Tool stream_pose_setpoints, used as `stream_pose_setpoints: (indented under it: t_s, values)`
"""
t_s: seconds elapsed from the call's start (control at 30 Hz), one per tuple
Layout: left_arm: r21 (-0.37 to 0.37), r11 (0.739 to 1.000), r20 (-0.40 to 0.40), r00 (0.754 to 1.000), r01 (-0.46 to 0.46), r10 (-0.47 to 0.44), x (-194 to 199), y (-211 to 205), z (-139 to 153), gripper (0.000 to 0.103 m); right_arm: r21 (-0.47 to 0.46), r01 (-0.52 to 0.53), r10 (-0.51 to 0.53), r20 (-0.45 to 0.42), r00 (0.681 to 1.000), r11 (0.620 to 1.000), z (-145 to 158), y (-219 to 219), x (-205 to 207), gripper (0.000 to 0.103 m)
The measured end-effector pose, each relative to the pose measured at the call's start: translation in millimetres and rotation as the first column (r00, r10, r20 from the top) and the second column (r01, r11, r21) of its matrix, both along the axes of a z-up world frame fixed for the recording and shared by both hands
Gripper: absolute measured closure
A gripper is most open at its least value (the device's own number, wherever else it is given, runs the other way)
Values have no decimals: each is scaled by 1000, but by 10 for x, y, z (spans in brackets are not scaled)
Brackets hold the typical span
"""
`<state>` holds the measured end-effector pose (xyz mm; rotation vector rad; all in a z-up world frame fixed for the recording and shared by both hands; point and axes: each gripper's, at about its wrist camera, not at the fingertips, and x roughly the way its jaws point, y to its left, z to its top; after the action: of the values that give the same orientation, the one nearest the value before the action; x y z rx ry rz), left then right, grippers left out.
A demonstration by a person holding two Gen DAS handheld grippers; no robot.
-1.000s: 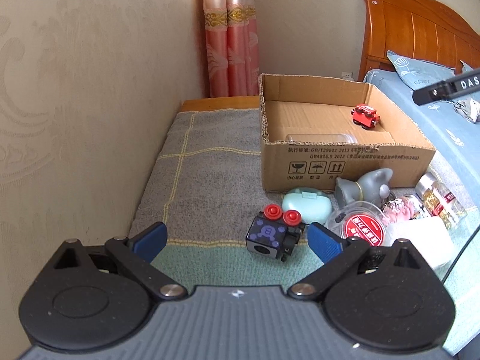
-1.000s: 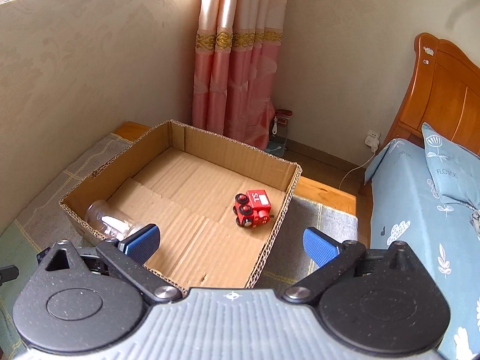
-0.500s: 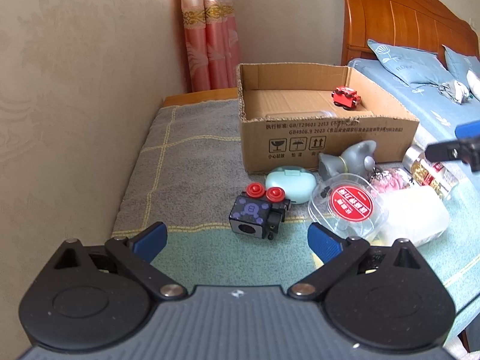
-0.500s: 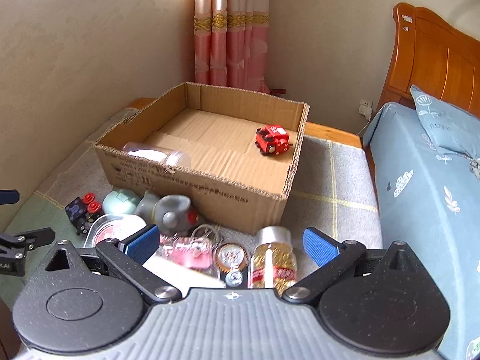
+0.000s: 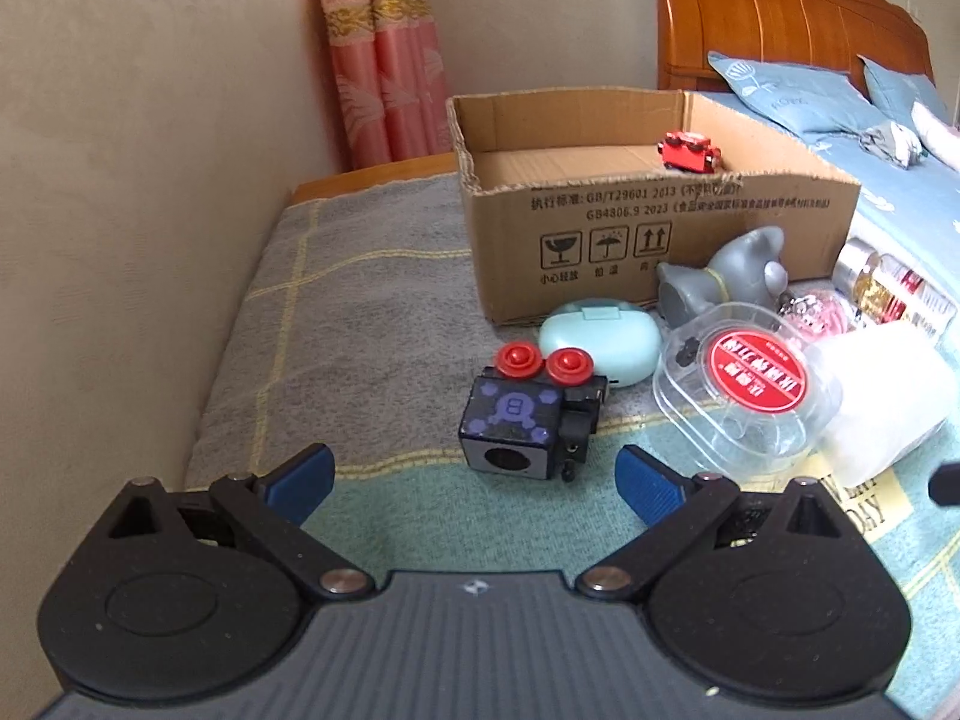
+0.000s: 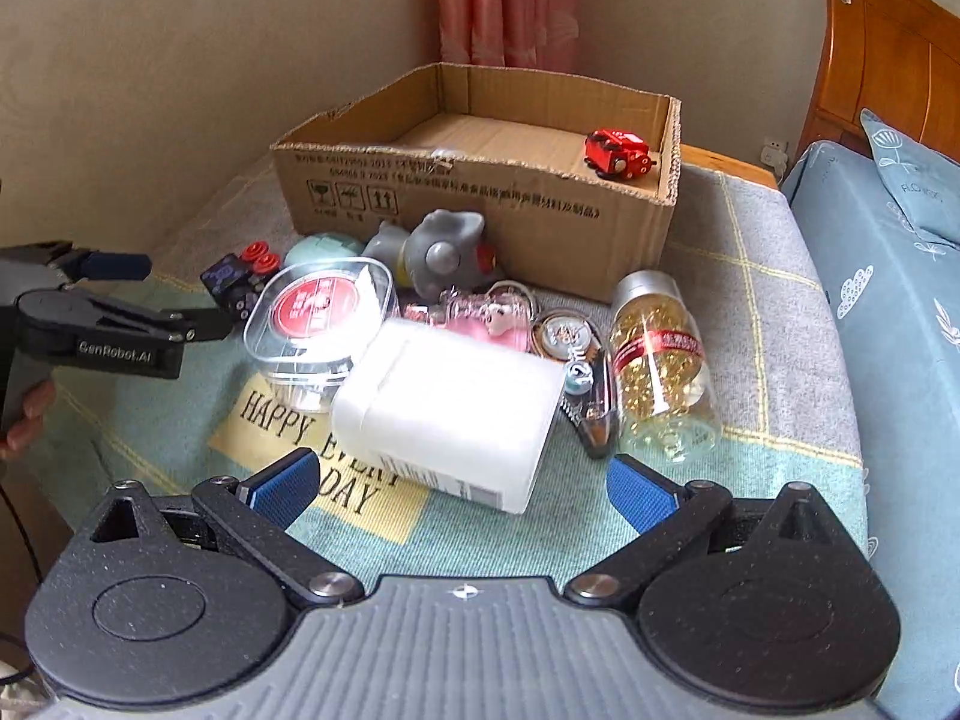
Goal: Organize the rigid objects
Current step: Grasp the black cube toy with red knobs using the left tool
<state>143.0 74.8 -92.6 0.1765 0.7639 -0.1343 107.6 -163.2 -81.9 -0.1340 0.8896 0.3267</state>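
Note:
An open cardboard box (image 5: 630,222) (image 6: 480,192) stands on the blanket with a red toy train (image 5: 689,151) (image 6: 618,155) inside. In front of it lie a black cube toy with red buttons (image 5: 528,414) (image 6: 240,282), a mint case (image 5: 594,339), a grey elephant toy (image 5: 720,282) (image 6: 432,252), a clear container with a red label (image 5: 750,384) (image 6: 324,312), a white bottle (image 6: 450,408) and a jar of golden capsules (image 6: 660,360). My left gripper (image 5: 474,480) is open just short of the cube toy. My right gripper (image 6: 462,486) is open just short of the white bottle.
Pink and round keychains (image 6: 504,318) lie between the elephant and the capsule jar. A wall (image 5: 150,210) runs along the left of the blanket. A bed with a blue sheet (image 6: 900,300) and a wooden headboard (image 5: 780,18) is on the right. A hand (image 6: 24,420) holds the left tool.
My right gripper has drawn back from over the box to low in front of the pile. My left gripper has come closer to the black cube toy. Both stay open.

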Motion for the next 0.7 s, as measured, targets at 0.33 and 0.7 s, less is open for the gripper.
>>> stream_pose_setpoints:
  t_s: [0.33,0.7]
  values:
    - [-88,995,-17,999,48,-50,230,79,-154,6,-47,-42,41,-18,999,998,-265,51,-51,0]
    - [-101,988,4,993,117,-117,281,-19,-94,50,-40,-49,49,4,999,998,-285,29,-63,0]
